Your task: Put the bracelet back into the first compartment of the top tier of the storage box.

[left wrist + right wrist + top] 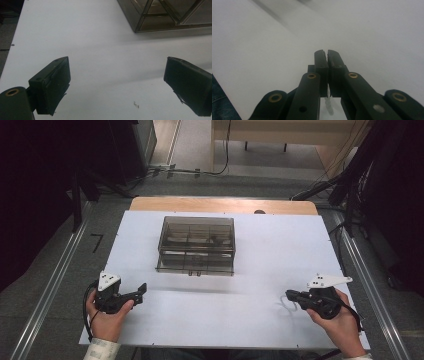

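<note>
So the smoky, see-through plastic organiser box [196,245] with the divided compartments sat on the white tabletop [270,245], toward the far half and a little left of centre. It wasn't close to any edge, with bare white surface on all four sides. Its lid looked closed, and I couldn't make out what was in the compartments.

The left gripper [141,290] was down near the front left corner of the tabletop, held in the person's left hand [107,317], pointing roughly toward the box. Its fingers [53,85] were wide apart with nothing between them, and a corner of the box showed well ahead in the left gripper view.

The right gripper [289,294] was over by the front right, not far in from that side's edge, in the right hand [340,322]. Its fingers [322,67] were together. Something small, pale and curly hung just below them [285,305], possibly pinched, but it was too blurry to identify.

Big open stretch of tabletop between the two grippers.
</note>
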The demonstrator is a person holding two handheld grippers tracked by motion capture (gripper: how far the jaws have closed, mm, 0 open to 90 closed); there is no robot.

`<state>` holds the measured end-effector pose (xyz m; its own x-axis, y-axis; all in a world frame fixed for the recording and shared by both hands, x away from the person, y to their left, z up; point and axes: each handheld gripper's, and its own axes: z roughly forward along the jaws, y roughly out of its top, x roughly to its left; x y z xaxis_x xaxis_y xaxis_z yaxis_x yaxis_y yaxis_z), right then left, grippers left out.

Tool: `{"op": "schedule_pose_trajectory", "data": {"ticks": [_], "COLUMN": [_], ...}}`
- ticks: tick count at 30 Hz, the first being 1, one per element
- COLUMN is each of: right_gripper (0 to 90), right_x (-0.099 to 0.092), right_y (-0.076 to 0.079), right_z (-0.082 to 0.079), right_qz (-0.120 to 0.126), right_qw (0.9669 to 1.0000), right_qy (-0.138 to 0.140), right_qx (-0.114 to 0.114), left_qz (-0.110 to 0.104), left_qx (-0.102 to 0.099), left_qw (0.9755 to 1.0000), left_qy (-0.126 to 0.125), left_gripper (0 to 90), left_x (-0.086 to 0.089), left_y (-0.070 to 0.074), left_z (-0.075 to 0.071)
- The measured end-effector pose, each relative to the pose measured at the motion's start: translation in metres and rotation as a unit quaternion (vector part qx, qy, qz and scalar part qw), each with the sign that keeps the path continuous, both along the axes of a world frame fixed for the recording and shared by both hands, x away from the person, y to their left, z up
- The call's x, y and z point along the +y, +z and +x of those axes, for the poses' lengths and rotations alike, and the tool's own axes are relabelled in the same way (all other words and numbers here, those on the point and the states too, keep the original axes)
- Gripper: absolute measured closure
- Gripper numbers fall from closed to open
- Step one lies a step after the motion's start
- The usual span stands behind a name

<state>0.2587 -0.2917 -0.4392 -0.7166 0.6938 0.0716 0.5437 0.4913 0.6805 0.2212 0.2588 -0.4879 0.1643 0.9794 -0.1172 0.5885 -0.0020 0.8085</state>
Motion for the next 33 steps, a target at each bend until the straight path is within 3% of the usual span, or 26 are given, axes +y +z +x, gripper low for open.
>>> {"op": "schedule_pose_trajectory", "data": {"ticks": [19,33], "right_gripper": [85.0,85.0], "right_x": [0.043,0.06], "right_y": [0.014,0.02], "right_z": [0.009,0.012], "right_qz": [-0.012,-0.01], "right_qw": [0.9988,0.9979], "right_qy": [0.048,0.064], "right_qx": [0.0,-0.001], "left_qz": [-0.009,-0.012], "left_qx": [-0.002,0.006], "left_qw": [1.0,0.9999], "left_qy": [-0.001,-0.007], "left_gripper": [7.2,7.1], "left_x": [0.002,0.002], "left_y": [0.001,0.002], "left_z": [-0.002,-0.002]}}
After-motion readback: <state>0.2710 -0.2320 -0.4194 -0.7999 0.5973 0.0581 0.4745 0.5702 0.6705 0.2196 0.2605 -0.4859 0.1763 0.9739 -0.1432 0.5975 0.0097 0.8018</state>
